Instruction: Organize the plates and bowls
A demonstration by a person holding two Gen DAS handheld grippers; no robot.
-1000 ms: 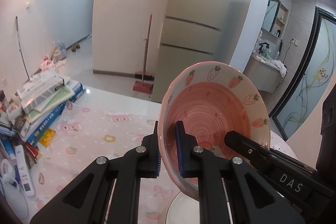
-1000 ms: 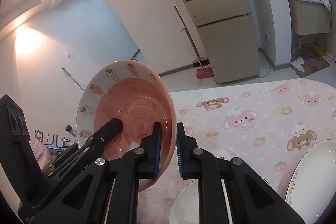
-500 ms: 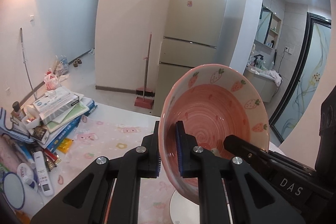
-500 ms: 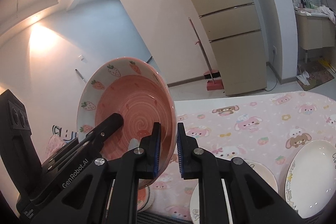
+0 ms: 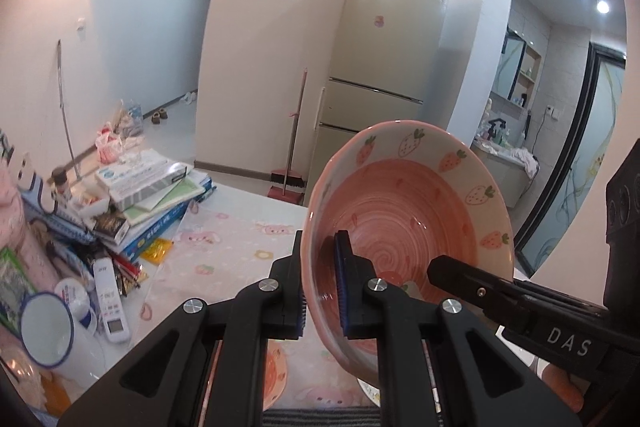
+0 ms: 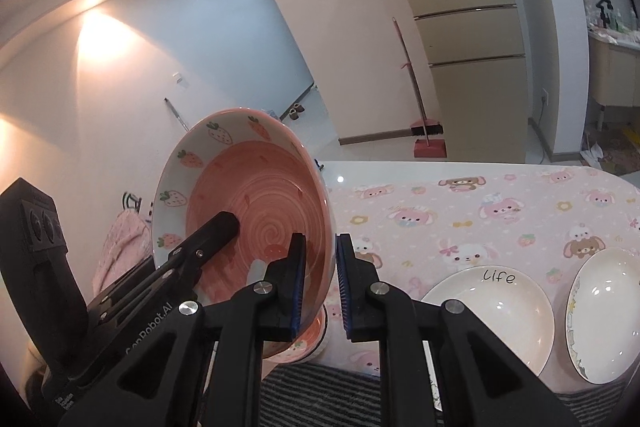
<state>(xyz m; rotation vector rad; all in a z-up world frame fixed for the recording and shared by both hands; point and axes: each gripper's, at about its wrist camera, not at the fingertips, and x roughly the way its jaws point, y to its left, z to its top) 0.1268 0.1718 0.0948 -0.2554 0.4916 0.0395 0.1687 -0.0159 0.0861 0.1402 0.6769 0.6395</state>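
Note:
A pink bowl with strawberries on its rim (image 5: 412, 203) is held in the air above the table, tilted on edge. My left gripper (image 5: 322, 291) is shut on its left rim. My right gripper (image 6: 320, 287) is shut on the opposite rim of the same bowl (image 6: 248, 195). Each gripper's finger shows inside the bowl in the other's view. Below the bowl a small pink bowl (image 6: 296, 347) sits at the table's near edge; it also shows in the left wrist view (image 5: 276, 375). A white plate marked "life" (image 6: 496, 307) and another white plate (image 6: 604, 311) lie to the right.
The table has a pink cartoon cloth (image 6: 500, 211). At its left end stand stacked books and boxes (image 5: 148, 195), a remote (image 5: 110, 301), a white enamel mug (image 5: 46, 331) and clutter. A fridge (image 5: 384, 87) and a broom (image 5: 290, 155) are behind.
Both grippers have lifted the bowl higher and back toward the near edge. More of the table, the small pink bowl and the white plates have come into view.

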